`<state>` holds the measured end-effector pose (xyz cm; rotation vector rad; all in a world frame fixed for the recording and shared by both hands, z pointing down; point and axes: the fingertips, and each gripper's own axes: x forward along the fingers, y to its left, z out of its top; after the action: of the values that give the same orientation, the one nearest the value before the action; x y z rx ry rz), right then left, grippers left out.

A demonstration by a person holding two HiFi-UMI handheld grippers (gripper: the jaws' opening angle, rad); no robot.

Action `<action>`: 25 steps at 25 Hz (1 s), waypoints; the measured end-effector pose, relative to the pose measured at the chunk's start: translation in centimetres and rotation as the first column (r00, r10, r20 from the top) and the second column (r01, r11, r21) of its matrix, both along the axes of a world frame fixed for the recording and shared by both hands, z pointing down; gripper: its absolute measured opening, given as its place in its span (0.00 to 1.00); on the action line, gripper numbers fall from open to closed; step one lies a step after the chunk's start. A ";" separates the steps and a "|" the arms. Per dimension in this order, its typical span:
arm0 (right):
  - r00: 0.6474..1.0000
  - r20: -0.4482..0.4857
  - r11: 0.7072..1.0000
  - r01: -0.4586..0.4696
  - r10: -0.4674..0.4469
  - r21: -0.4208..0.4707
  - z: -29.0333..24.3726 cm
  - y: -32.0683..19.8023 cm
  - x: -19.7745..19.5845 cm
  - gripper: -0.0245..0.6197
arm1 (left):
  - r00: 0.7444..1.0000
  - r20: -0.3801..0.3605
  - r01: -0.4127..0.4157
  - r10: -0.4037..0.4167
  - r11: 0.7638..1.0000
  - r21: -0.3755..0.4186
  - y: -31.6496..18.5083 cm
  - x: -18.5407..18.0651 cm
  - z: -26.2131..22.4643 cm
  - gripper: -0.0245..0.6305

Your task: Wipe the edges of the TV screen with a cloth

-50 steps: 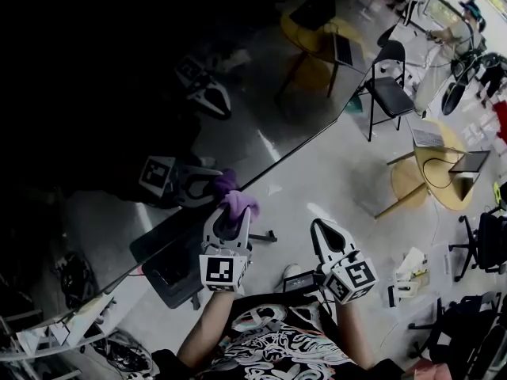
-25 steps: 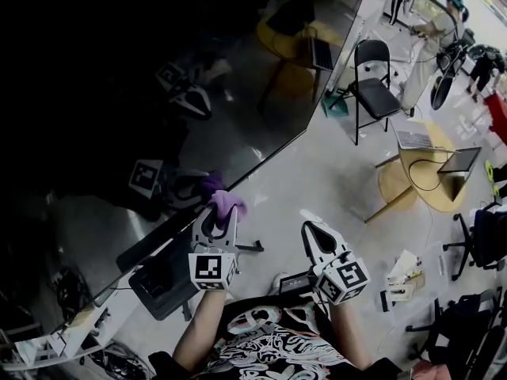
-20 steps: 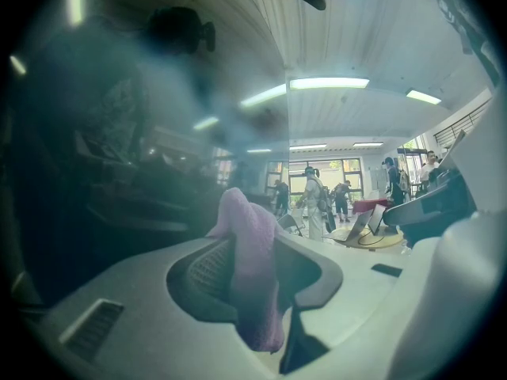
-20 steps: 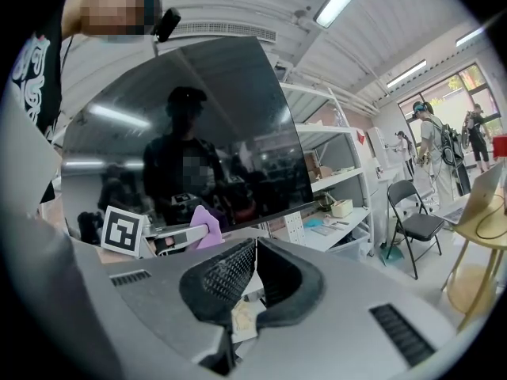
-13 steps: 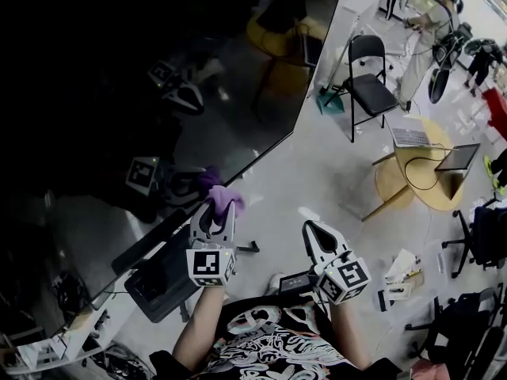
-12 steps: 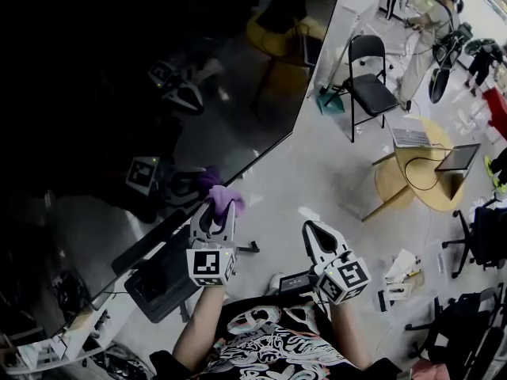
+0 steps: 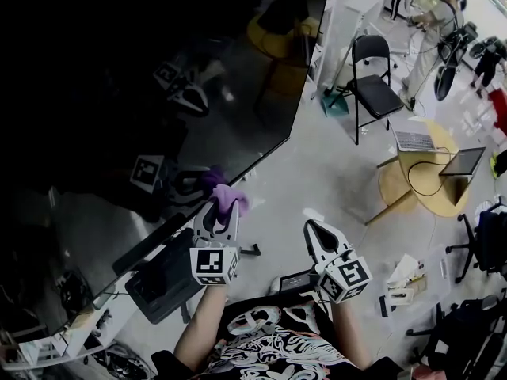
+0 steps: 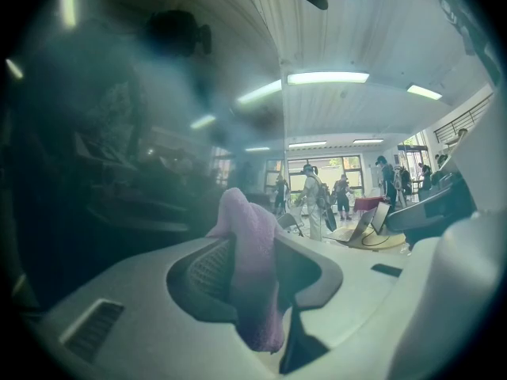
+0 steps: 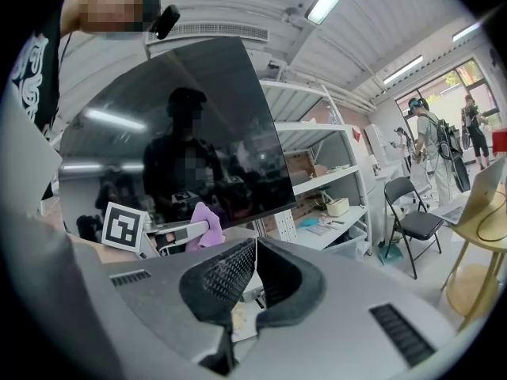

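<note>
Left hand-held gripper pinches the cloth at the TV screen edge; I'd press steadily along it. Right hand-held gripper closed, empty.

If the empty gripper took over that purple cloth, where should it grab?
Probably the bunched end of the cloth poking past the tips of the left gripper, approached from its right: the TV screen blocks the other side.

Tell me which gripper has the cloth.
The left gripper, its jaws shut on the purple cloth by the TV screen's lower edge; the right gripper's jaws are together with nothing between them.
</note>
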<state>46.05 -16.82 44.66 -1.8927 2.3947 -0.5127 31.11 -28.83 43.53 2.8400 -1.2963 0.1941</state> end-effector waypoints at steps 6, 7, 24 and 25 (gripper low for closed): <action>1.000 -0.010 1.000 0.022 -0.022 0.002 0.2 -0.5 -0.2 0.08 | 1.000 0.004 -0.003 0.003 1.000 0.006 -0.4 0.5 0.1 0.25; 1.000 -0.012 1.000 0.024 -0.024 0.000 0.3 -0.5 -0.1 0.08 | 1.000 0.002 -0.003 0.003 1.000 0.006 -0.5 0.7 0.1 0.25; 0.999 0.008 0.998 -0.053 0.053 -0.015 0.9 0.6 4.4 0.08 | 0.998 -0.001 -0.066 0.066 0.998 0.017 -2.6 6.7 -0.2 0.25; 0.998 0.010 0.998 -0.064 0.064 -0.016 1.0 0.7 4.8 0.08 | 0.998 -0.003 -0.069 0.069 0.997 0.017 -2.6 7.0 -0.2 0.25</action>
<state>50.81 -16.11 45.63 -1.9601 2.3221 -0.5374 38.06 -31.41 43.30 2.9001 -1.2053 0.1804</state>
